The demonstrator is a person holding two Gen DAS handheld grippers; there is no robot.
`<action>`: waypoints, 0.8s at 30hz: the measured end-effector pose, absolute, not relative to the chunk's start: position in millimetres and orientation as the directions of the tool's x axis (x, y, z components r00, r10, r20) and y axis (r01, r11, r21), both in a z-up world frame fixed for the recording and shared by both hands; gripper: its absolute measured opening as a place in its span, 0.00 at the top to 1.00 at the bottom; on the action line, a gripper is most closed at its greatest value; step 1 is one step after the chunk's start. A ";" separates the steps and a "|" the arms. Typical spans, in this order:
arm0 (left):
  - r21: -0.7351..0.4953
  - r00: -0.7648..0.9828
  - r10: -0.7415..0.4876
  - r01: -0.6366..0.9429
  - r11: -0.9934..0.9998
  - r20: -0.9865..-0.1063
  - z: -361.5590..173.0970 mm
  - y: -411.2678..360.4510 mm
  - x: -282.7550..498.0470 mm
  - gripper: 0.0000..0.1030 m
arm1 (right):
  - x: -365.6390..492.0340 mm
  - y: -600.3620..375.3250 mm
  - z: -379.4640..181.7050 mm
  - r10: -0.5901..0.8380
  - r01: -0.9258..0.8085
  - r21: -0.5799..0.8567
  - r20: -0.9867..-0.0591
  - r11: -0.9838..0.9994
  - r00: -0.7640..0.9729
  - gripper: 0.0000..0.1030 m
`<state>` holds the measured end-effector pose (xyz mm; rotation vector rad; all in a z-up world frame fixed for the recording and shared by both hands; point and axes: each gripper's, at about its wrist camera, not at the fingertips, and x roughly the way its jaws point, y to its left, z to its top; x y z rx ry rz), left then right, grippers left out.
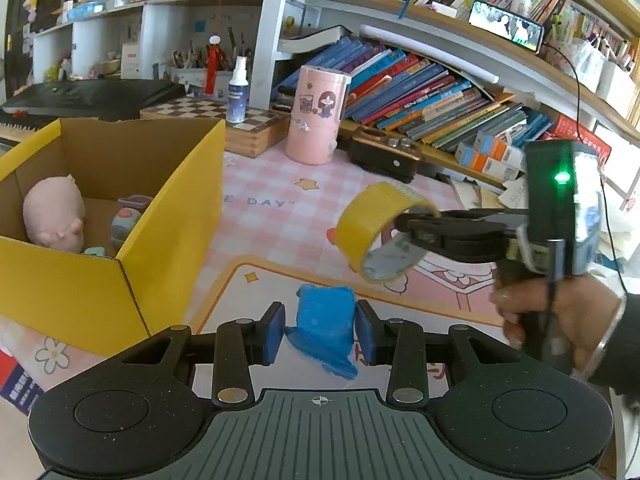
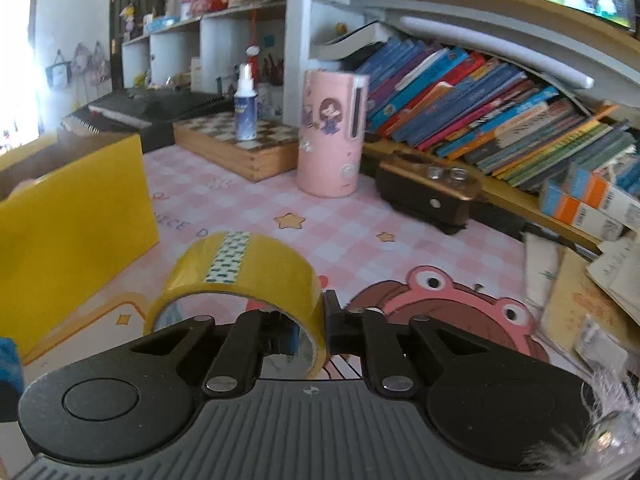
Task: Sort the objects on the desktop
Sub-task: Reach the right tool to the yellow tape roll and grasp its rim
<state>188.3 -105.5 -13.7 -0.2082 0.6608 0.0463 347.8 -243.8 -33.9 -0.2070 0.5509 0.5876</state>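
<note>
My left gripper is open, its blue pads either side of a crumpled blue cloth-like object lying on the pink mat; the pads stand slightly off it. My right gripper is shut on the rim of a yellow tape roll, held above the mat. The same roll and the right gripper show in the left wrist view, right of centre and in the air. A yellow cardboard box stands at the left and holds a pink doll head and other small toys.
A pink cylindrical container stands behind, beside a wooden chessboard box with a spray bottle on it. A brown device lies to its right. Slanted books fill the shelf. Paper clutter lies at the right edge.
</note>
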 end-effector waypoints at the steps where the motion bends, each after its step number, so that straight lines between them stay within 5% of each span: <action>1: -0.178 0.791 -0.026 -0.106 0.978 -0.611 -12.8 -105.7 187.6 0.64 | 344.5 -248.7 -30.6 0.472 -0.573 -0.016 -0.547 0.820 0.691 0.91; 24: -0.245 0.842 -0.129 -0.004 0.969 -0.524 6.8 -81.5 146.8 0.65 | 208.1 -297.1 16.8 0.429 -0.416 0.160 -0.565 0.895 0.705 0.91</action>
